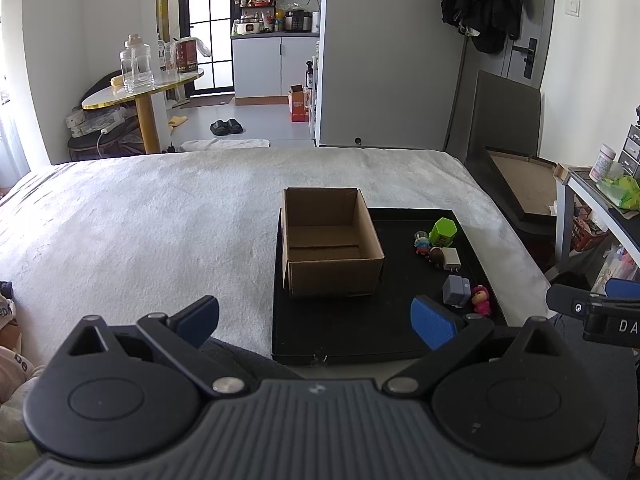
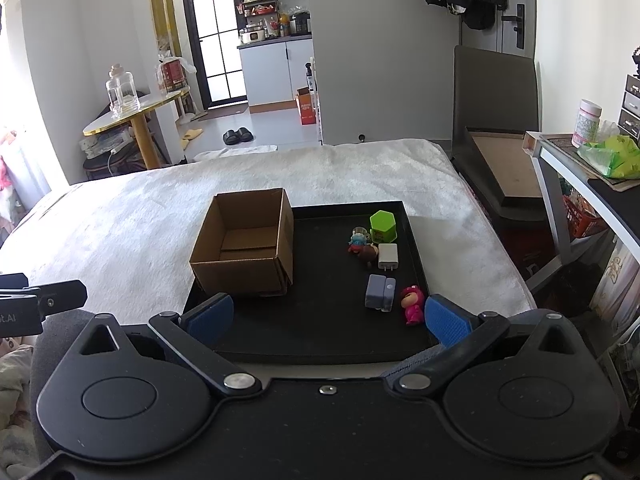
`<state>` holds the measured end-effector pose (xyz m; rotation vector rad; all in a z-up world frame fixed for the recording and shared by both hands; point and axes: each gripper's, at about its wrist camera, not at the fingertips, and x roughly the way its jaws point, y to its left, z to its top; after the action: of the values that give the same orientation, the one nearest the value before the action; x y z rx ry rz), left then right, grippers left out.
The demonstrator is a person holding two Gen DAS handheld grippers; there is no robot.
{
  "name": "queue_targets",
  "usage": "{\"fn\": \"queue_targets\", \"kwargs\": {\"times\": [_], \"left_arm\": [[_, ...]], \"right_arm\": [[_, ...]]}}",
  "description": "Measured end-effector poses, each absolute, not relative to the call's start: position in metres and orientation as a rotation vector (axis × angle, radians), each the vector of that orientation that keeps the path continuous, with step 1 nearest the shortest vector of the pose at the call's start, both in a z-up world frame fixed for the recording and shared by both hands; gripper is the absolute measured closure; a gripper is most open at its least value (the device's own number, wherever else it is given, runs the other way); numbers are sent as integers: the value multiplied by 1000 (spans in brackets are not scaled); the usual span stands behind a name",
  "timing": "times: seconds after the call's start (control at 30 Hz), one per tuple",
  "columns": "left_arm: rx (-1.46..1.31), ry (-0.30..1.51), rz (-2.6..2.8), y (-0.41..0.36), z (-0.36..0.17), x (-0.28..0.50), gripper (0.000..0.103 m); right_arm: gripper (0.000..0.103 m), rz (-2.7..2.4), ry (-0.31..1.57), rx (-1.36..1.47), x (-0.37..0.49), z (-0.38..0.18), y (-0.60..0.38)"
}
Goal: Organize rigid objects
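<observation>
A black tray (image 1: pixel 344 336) (image 2: pixel 320 336) lies on a white-covered bed. An open, empty cardboard box (image 1: pixel 330 240) (image 2: pixel 244 248) stands on the tray's left part. To its right lie a green hexagonal container (image 1: pixel 443 232) (image 2: pixel 383 226), small figurines (image 1: pixel 422 243) (image 2: pixel 358 242), a white charger (image 1: pixel 451 258) (image 2: pixel 388 257), a grey-blue adapter (image 1: pixel 456 290) (image 2: pixel 379 292) and a pink figurine (image 1: pixel 481 300) (image 2: pixel 412 304). My left gripper (image 1: pixel 316 320) is open and empty at the tray's near edge. My right gripper (image 2: pixel 328 318) is open and empty, near the pink figurine.
The white bed cover (image 1: pixel 160 216) stretches left of the tray. A dark board and frame (image 1: pixel 516 184) lean at the bed's right side. A desk (image 2: pixel 580 168) with a bottle and green bag stands far right. A round table (image 1: pixel 140 88) stands beyond the bed.
</observation>
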<state>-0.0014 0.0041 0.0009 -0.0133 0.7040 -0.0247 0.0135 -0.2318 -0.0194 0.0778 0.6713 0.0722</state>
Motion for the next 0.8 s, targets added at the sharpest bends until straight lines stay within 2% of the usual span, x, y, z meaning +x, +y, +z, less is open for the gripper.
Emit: {"fn": "queue_targets", "kwargs": {"times": [0.8], "left_arm": [[-23,711,-42,2,-1,-1,1]], "right_arm": [[0,66,677,79,13,-18,-233]]}}
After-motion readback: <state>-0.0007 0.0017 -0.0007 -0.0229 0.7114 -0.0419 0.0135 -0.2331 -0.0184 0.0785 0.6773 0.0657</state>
